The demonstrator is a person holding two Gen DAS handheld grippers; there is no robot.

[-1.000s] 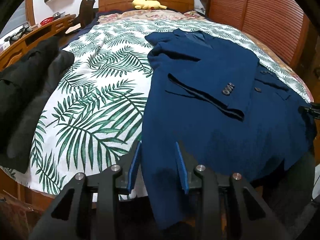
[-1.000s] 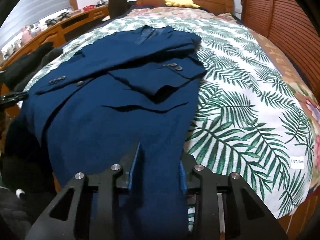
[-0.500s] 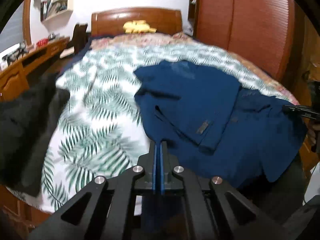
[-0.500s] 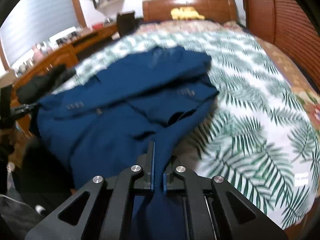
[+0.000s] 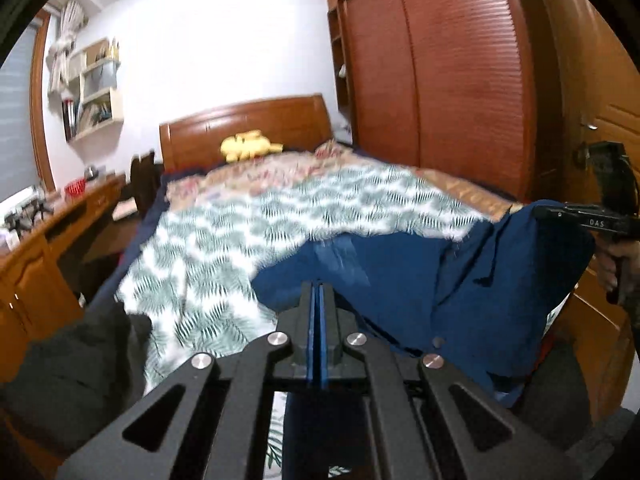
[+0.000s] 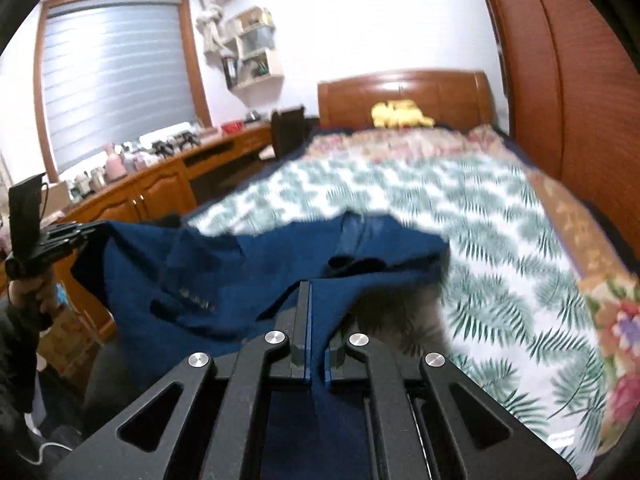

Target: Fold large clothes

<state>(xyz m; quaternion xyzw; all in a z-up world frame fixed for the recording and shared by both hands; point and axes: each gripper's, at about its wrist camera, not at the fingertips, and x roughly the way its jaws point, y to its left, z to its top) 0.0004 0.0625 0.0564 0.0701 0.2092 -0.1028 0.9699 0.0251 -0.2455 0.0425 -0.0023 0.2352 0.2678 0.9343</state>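
A navy blue suit jacket (image 5: 400,276) lies partly on the bed. Its near edge is lifted and stretched between the two grippers. My left gripper (image 5: 319,292) is shut on the jacket's hem, with blue cloth hanging below the pads. My right gripper (image 6: 316,304) is shut on the hem at the other corner, and the cloth covers its right finger. The left wrist view shows the right gripper (image 5: 576,216) at the far right, pinching a raised corner. In the right wrist view the left gripper (image 6: 60,236) shows at the far left, a hand (image 6: 28,292) holding it. The jacket (image 6: 224,272) sags between them.
The bed (image 5: 248,224) has a leaf-print cover and a wooden headboard with a yellow plush toy (image 5: 248,146). Dark clothes (image 5: 68,364) lie at the bed's near left corner. A wooden desk (image 6: 152,188) with small items runs along the left, and a slatted wardrobe (image 5: 448,80) stands on the right.
Both grippers went from open around the jacket's hem to shut on it. Then they rose and tilted up, lifting the near part of the jacket off the bed.
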